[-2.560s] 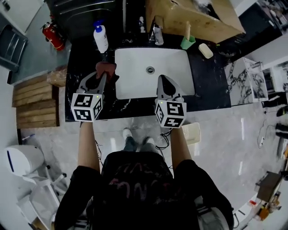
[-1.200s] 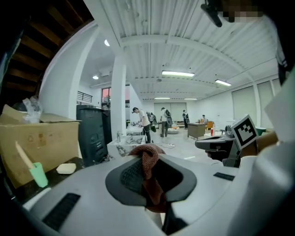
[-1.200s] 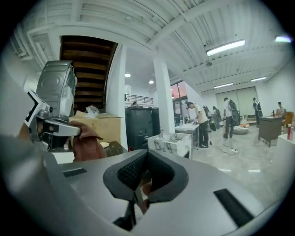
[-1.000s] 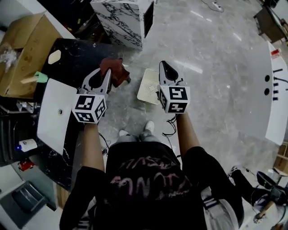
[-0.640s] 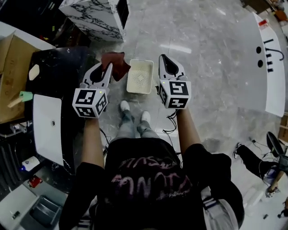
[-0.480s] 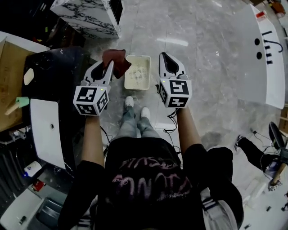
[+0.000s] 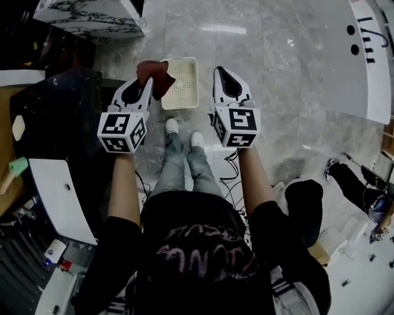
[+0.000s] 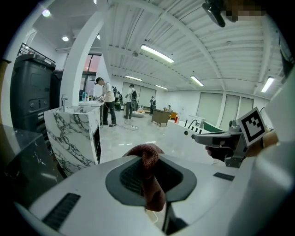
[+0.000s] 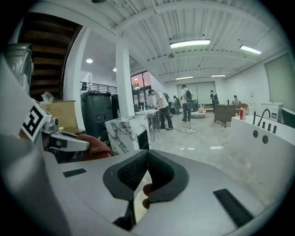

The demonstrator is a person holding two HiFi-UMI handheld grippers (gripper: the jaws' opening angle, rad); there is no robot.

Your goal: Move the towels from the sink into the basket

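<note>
My left gripper [image 7: 148, 86] is shut on a reddish-brown towel [image 7: 155, 74], which hangs over the near left corner of the cream basket [image 7: 184, 86] on the floor. In the left gripper view the towel [image 8: 150, 184] is bunched between the closed tips of the left gripper [image 8: 146, 156] and droops below them. My right gripper [image 7: 223, 75] hovers just right of the basket, shut with nothing in it. In the right gripper view the right gripper [image 9: 146, 154] has its tips together, and the basket's mesh [image 9: 138, 205] shows beneath. The white sink [image 7: 58, 197] lies far left.
The black counter [image 7: 49, 117] runs along the left. A marble-faced cabinet [image 7: 86, 12] stands beyond it. The person's shoes [image 7: 172, 127] are just short of the basket. A white bench [image 7: 369, 55] fills the right. People [image 8: 108, 99] stand far off.
The view has swung from the sink to the floor. Both grippers have come down toward the basket, which now lies between them. The left one still holds the towel.
</note>
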